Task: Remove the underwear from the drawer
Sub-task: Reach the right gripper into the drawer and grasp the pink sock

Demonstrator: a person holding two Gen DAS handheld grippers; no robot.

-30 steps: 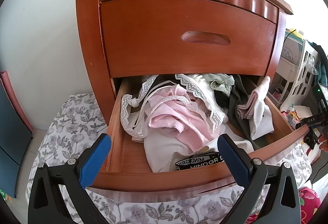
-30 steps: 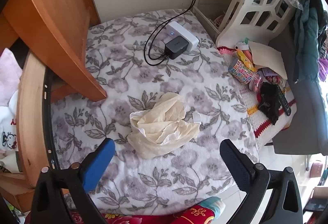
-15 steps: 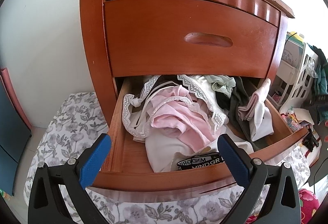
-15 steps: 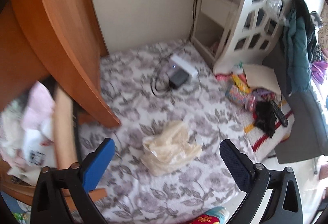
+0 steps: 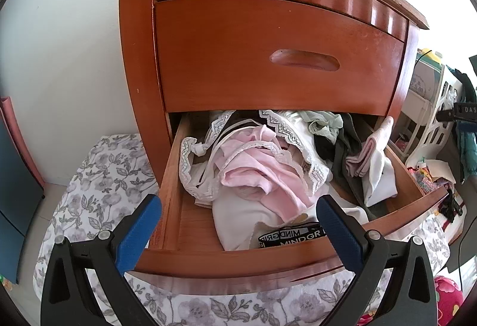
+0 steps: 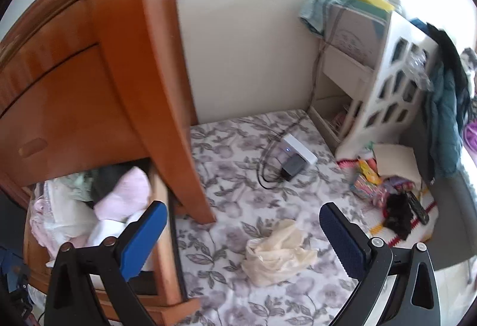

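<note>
Left wrist view: wide-open, empty left gripper (image 5: 235, 221) faces pink lace-trimmed cotton underwear (image 5: 259, 168) just ahead in the pulled-out wooden drawer (image 5: 238, 262); the next move, likely, is reaching in.

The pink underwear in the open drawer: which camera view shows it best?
The left wrist view. It looks straight into the drawer, so the pink underwear lies sharp and central on the pile. The right wrist view shows only a blurred pink patch of it at the left edge.
</note>
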